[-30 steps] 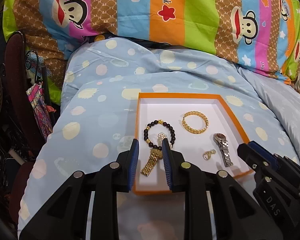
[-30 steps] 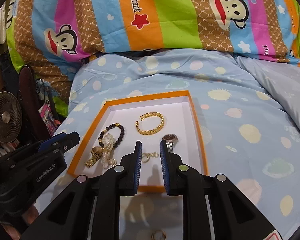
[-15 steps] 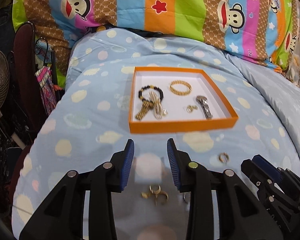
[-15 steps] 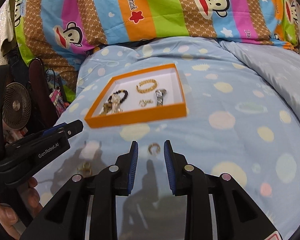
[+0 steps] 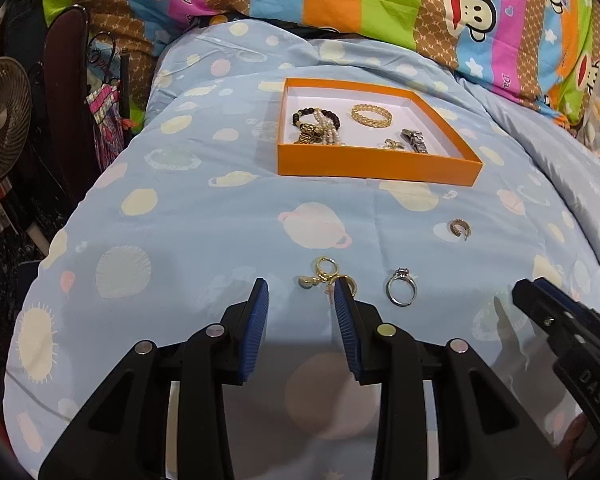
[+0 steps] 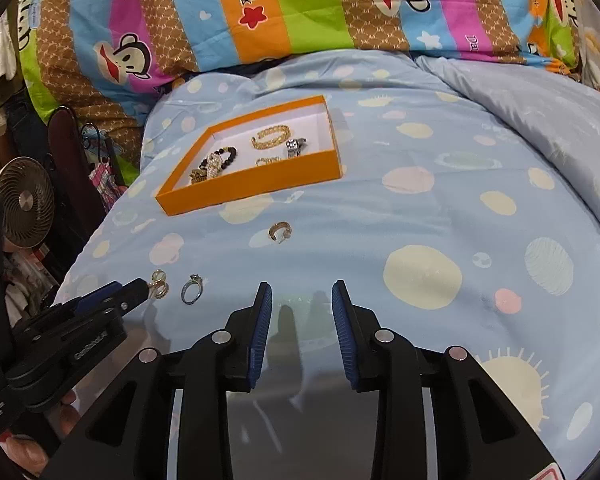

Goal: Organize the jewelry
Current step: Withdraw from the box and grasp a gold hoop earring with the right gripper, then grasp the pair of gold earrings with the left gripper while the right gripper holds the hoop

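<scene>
Both claws are held released above the bed (image 5: 188, 216). The left claw (image 5: 301, 292) is set just before the gold earrings (image 5: 327, 274), beside the silver ring (image 5: 401, 291). The right claw (image 6: 302, 294) holds nothing. The orange box (image 5: 376, 166), long axis lying left-right, is seen beyond.

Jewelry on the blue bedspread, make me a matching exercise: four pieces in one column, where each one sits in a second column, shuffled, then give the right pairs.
Column one:
1. gold chain-link bangle
2. silver ring with a clear stone
3. small gold hoop earring
4. tangle of gold charm earrings

Column two:
A. alone on the bedspread, nearest the box's front wall
B. inside the orange cardboard box
C. at the left gripper tips
D. on the bedspread between both grippers

Pairs: 1-B, 2-D, 3-A, 4-C
</scene>
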